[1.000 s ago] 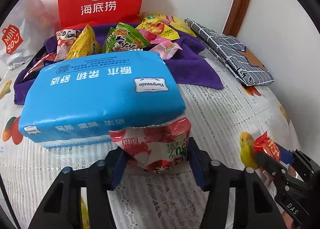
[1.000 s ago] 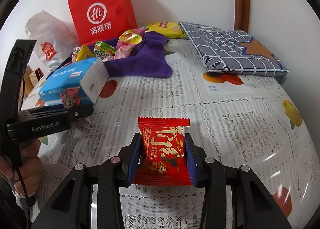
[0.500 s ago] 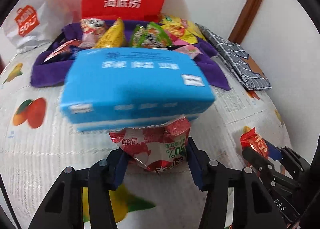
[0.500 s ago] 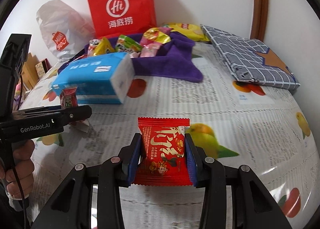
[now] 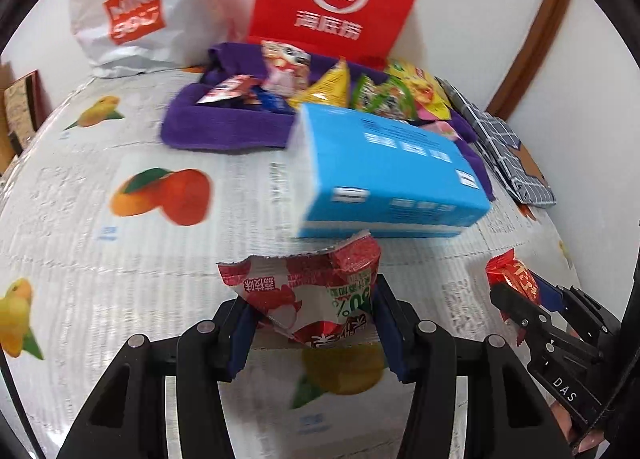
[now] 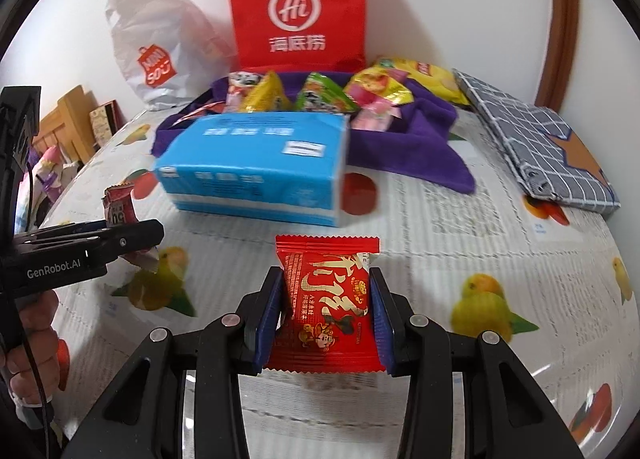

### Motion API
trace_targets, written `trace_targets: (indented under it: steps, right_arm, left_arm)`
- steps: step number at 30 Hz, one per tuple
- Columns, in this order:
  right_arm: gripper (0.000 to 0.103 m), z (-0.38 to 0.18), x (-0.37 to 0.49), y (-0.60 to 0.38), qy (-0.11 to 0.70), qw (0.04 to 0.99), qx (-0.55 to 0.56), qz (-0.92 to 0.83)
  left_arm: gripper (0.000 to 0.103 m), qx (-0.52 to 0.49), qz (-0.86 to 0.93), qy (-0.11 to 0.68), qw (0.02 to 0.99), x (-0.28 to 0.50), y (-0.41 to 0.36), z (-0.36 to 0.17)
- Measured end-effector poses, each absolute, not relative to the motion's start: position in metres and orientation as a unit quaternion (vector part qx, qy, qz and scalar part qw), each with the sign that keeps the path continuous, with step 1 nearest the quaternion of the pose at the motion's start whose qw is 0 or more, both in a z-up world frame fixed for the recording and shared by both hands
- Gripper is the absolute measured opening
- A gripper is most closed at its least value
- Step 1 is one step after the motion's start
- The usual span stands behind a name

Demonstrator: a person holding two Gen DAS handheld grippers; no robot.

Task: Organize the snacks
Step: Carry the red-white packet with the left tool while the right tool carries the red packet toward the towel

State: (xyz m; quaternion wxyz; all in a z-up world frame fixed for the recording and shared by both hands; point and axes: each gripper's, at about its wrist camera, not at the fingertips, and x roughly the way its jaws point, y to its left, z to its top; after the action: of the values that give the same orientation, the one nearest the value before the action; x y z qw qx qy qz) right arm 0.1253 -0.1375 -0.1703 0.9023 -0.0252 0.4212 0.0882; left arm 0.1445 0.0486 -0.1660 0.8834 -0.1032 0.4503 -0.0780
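A lychee snack pack (image 5: 316, 299) is held in the left gripper (image 5: 312, 323) jaws, a red candy pack (image 6: 326, 303) in the right gripper (image 6: 324, 319) jaws; the purple cloth (image 6: 420, 139) with the snack pile (image 6: 320, 97) lies ahead, behind the blue tissue pack (image 6: 256, 175).

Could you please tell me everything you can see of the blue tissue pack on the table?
The blue tissue pack is a soft, rectangular plastic-wrapped block, blue with white lettering, a white band along its lower side and white ends. It lies flat on the fruit-print tablecloth, just in front of the purple cloth. Neither gripper touches it.

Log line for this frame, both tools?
left tool: shut on lychee packet | right tool: shut on red packet | both above tablecloth
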Motion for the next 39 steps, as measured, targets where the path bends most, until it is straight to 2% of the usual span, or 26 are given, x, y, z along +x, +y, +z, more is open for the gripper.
trace_targets:
  steps: [18,39]
  right_arm:
    - [0.041,-0.157,0.13,-0.074,0.42,0.897,-0.046,0.125]
    - [0.042,-0.155,0.125,-0.112,0.414,0.905,-0.021,0.097]
  left_arm:
    - [0.051,-0.152,-0.052,0.43,0.888,0.121,0.113,-0.164]
    - [0.051,-0.143,-0.074,0.432,0.887,0.126,0.089,-0.158]
